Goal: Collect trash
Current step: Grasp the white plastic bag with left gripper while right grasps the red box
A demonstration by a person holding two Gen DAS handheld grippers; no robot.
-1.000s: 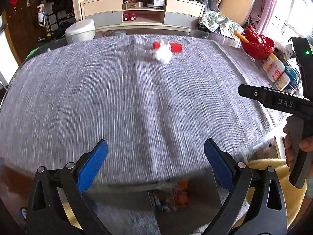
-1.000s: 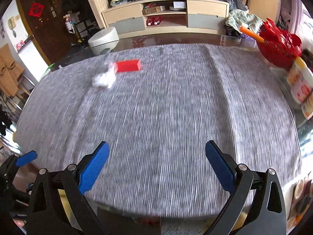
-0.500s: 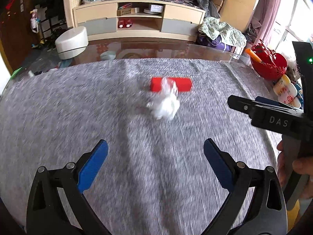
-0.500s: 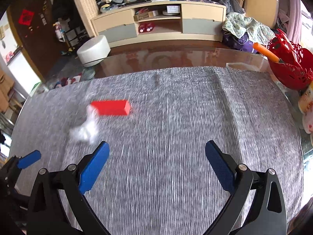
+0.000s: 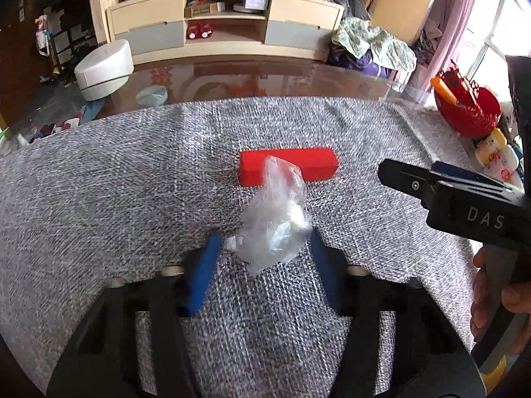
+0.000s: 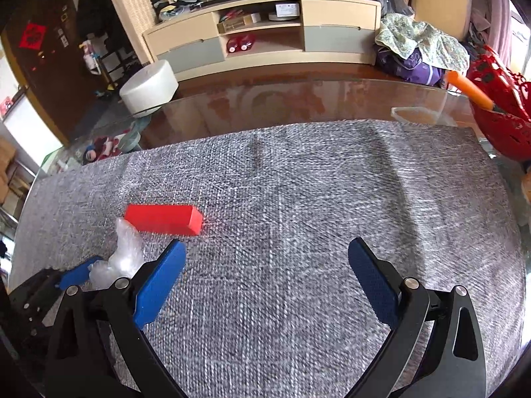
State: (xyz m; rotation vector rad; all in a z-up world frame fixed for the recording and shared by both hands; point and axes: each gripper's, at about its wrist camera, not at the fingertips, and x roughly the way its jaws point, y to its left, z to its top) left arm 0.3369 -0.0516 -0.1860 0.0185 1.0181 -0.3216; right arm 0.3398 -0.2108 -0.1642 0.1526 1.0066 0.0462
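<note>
Left gripper (image 5: pixel 262 252): jaws just closing around crumpled plastic wrap (image 5: pixel 273 229), beside red block (image 5: pixel 288 165).
Right gripper (image 6: pixel 265 277): released, empty.

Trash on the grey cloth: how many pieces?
1. A crumpled clear plastic wrapper lies just in front of the red block, between the pads of the left gripper, whose jaws have just been closing. None other shows; the grippers hide the cloth's near edge.

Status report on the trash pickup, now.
Left gripper fingers just closing around crumpled clear plastic wrapper. Right gripper open, empty. Red rectangular block just behind wrapper, clear of the fingers.
</note>
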